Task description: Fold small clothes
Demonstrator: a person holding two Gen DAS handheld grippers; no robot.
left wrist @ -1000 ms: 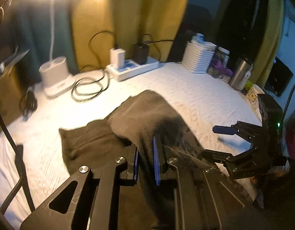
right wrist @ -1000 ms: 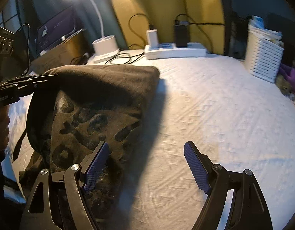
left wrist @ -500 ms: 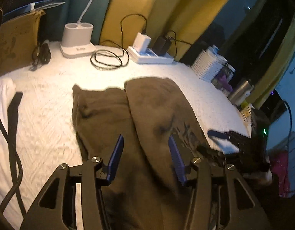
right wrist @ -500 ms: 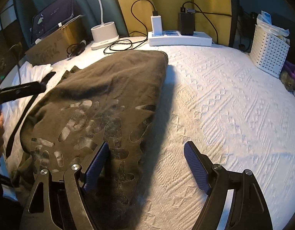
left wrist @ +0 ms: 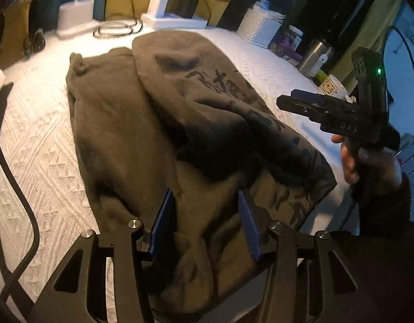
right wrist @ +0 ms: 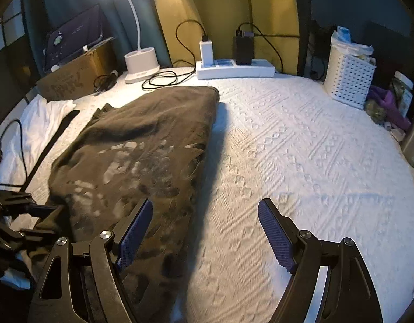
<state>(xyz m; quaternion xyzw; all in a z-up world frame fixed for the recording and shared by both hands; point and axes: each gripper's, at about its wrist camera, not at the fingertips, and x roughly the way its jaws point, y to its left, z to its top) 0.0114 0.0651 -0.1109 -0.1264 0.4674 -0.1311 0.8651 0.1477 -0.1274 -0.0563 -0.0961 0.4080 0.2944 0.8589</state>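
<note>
A dark olive-brown garment [left wrist: 158, 123] with a printed graphic lies on the white textured cloth [left wrist: 37, 145], one side folded over lengthwise; it also shows in the right wrist view [right wrist: 142, 150]. My left gripper [left wrist: 205, 223] is open and empty, just above the garment's near hem. My right gripper [right wrist: 205, 231] is open and empty, its left finger over the garment's right edge. The right gripper also shows in the left wrist view [left wrist: 322, 107], held above the garment's right side.
At the back stand a white lamp base [right wrist: 141, 63], a power strip with chargers [right wrist: 234, 68] and coiled cables [right wrist: 161, 79]. A white basket [right wrist: 349, 78] is at the back right. A white cloth [right wrist: 37, 123] and a cardboard box [right wrist: 72, 78] lie left.
My left gripper has let go of the garment and opened. The lifted side now lies folded flat over the rest. Both grippers have drawn back toward the near edge.
</note>
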